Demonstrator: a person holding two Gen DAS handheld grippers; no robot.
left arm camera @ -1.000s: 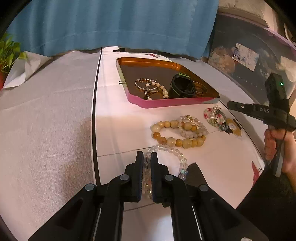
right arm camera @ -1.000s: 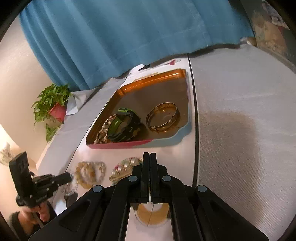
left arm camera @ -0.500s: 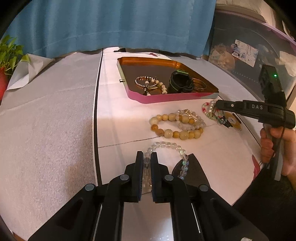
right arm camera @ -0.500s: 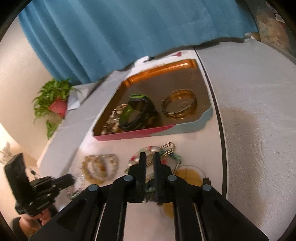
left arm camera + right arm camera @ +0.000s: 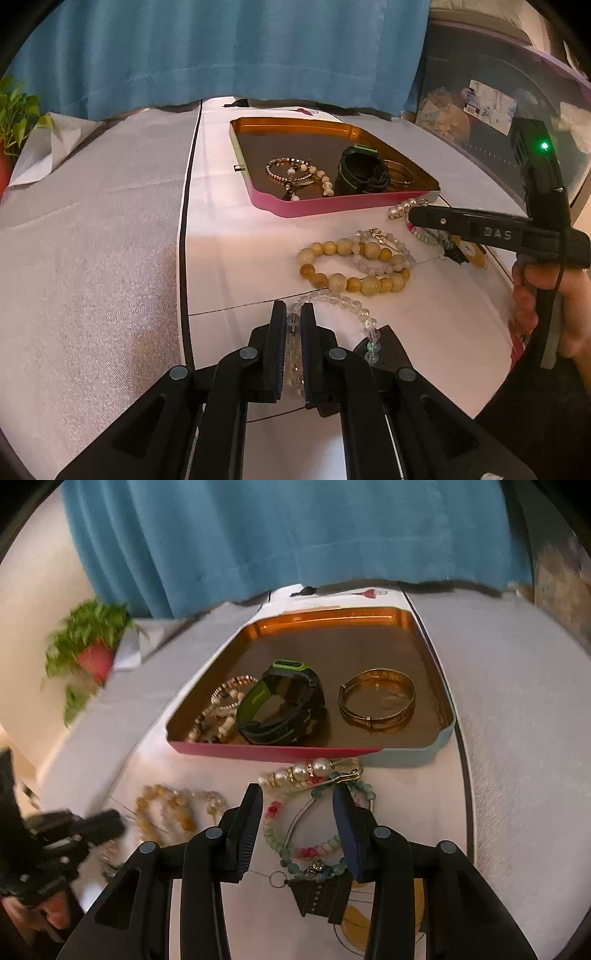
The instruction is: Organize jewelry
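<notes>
The clear bracelet [image 5: 334,301] lay on the white table [image 5: 229,258], its near end pinched between the pressed-together fingers of my left gripper [image 5: 293,325]; the rest curved off to the right of the jaws, with the amber beads [image 5: 354,266] beyond and the tray [image 5: 332,210] farther ahead. Further right, the pastel bracelet [image 5: 295,834] lay just short of the tray's [image 5: 280,752] front wall, directly under my right gripper [image 5: 299,808]. Its jaws had just been opening and stood spread, one either side of the loop, pads not pressing it. The pearl strand [image 5: 306,771] lay between that loop and the tray. I judged the right hand nearer its piece; a short drop would reach it.
</notes>
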